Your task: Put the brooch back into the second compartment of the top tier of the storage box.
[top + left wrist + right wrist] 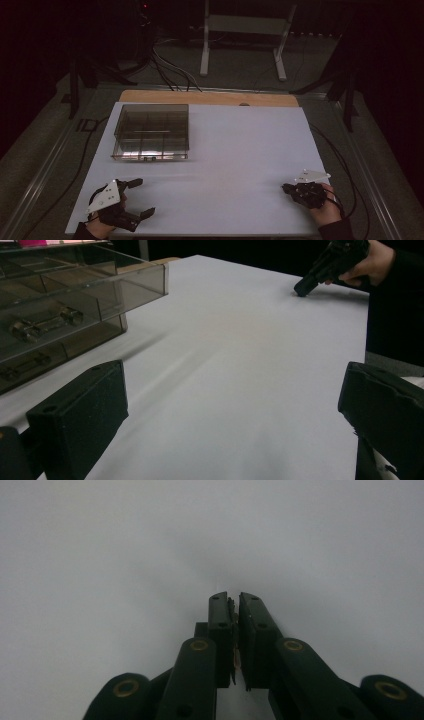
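Observation:
My left gripper point(145, 197) rests at the near left corner of the white table top point(240, 150), held by a hand. Its jaws stand wide open with only bare table between them in the left gripper view point(232, 410). At the near right, a hand holds my right gripper point(285, 188), tip down on the table. Its jaws are shut together in the right gripper view point(235, 596), and I see nothing held between them. It also appears far off in the left gripper view point(302, 290). A clear smoky compartment box point(150, 132) point(75, 300) sits at the far left.
Small metal parts point(45, 325) lie in the box's compartments. A wooden strip point(210, 97) borders the table's far edge. Beyond it, cables point(170, 70) and a white stand point(240, 25) are on the floor. Dark posts flank the table.

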A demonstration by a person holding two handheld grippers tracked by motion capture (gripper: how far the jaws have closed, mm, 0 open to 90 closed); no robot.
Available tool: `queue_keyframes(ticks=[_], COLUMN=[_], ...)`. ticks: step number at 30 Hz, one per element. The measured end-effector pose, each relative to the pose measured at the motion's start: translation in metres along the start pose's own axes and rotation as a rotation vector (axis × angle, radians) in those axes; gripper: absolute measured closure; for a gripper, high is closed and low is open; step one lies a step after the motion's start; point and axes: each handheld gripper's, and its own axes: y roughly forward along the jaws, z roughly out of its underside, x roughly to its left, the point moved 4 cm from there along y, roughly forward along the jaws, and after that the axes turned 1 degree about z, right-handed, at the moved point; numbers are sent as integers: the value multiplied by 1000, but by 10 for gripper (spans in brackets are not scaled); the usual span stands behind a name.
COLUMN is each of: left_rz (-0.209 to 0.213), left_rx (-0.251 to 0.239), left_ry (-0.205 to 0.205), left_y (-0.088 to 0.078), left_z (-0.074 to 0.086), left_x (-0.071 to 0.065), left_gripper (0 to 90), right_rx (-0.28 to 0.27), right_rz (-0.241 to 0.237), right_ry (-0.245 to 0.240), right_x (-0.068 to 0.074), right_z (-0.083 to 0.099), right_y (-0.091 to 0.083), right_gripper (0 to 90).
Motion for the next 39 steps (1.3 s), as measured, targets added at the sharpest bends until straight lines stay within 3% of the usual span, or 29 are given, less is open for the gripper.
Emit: queue_keyframes(ticks=[7,12,25,39], left_rz=[0,1,0,4], left_rx=[1,3,5,10], left_ry=[0,-1,-4,-5], left_y=[1,1,2,2], left_z=[0,0,1,1], left_x=[0,0,1,1], left_gripper=[6,6,6,6], right_rx=[10,-12,-28,-15], right_rz=[8,3,-13,-42], right_ry=[-16,-17,11,-18], right_x=[3,4,4,12], right_z=[-1,-4,-11,-27], right_y=[-1,-4,-8,-5], right_gripper=[852,853,854,854])
